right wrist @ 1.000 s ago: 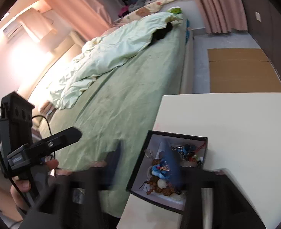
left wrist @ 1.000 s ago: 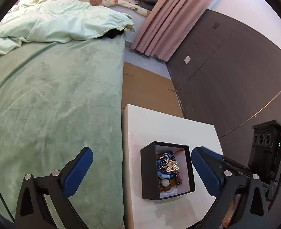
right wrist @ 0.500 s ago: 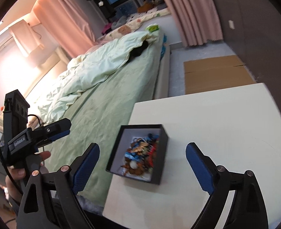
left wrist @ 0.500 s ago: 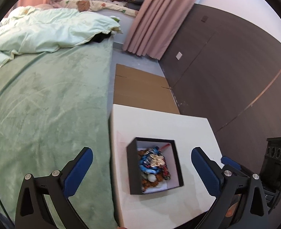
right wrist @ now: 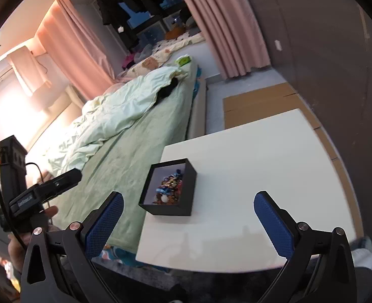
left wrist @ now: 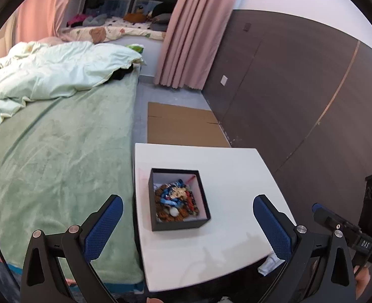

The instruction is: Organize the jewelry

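Blue-padded fingers [left wrist: 105, 224] of the left gripper [left wrist: 188, 224] stand wide apart in the left wrist view, with nothing between them. Beyond them, a small square black cardboard box with a white lining [left wrist: 178, 223] sits on the white square table [left wrist: 236, 171], near the table's edge next to the bed with the green plush cover [left wrist: 59, 156]. Inside the box lies a tangled heap of beaded jewelry in brown, blue and red, with a gold ornament on top [left wrist: 175, 199]. At the right edge of this view the other handheld tool shows, well clear of the box.

From the right wrist view, the right gripper [right wrist: 189, 224] is held back from the table's near edge. Its jaws have just been opening and now gape fully, and nothing lies between the pads [right wrist: 274, 224]. The box sits ahead and a little left of the gap, upright, its nearest corner towards the camera.

The heap looks light, limp and easily snagged: strands will probably drag their neighbours along when lifted, and the gold ornament may be delicate. A pinch on a single free loop at the top of the pile seems the safest hold. The box itself looks light enough to slide on the smooth tabletop, so steadying it by a wall with the other gripper would likely help.
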Demonstrator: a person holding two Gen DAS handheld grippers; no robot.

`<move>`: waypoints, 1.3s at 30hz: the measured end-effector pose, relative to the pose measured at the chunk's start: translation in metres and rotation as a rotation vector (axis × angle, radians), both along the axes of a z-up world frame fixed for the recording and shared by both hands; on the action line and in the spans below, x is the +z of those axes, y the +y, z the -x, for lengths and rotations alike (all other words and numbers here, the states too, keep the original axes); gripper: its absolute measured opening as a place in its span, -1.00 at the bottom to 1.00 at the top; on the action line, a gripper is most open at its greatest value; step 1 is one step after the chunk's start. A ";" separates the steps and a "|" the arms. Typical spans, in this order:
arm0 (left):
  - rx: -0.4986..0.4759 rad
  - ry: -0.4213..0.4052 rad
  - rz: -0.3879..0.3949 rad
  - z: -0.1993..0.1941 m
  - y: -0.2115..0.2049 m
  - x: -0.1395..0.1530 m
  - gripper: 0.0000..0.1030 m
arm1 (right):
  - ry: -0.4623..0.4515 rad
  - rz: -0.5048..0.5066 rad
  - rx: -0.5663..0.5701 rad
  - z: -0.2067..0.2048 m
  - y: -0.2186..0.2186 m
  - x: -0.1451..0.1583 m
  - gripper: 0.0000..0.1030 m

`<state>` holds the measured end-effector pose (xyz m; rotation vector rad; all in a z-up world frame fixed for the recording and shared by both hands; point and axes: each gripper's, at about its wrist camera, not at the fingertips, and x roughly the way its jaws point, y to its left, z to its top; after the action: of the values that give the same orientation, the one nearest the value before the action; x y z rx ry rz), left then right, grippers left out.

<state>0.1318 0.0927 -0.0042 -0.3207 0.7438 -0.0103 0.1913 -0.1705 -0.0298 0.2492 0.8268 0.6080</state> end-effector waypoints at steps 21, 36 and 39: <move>0.024 -0.142 -0.078 0.125 -0.049 0.030 1.00 | -0.143 0.039 -0.033 0.109 -0.047 0.035 1.00; 0.085 -0.203 -0.123 0.182 -0.067 0.036 1.00 | -0.231 0.080 -0.078 0.162 -0.062 0.047 1.00; 0.078 -0.201 -0.141 0.184 -0.071 0.034 1.00 | -0.211 0.083 -0.072 0.165 -0.066 0.041 1.00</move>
<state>-0.0523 0.0221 0.0303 -0.2100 0.5296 0.0829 0.0261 -0.2366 0.0113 0.1360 0.6355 0.5213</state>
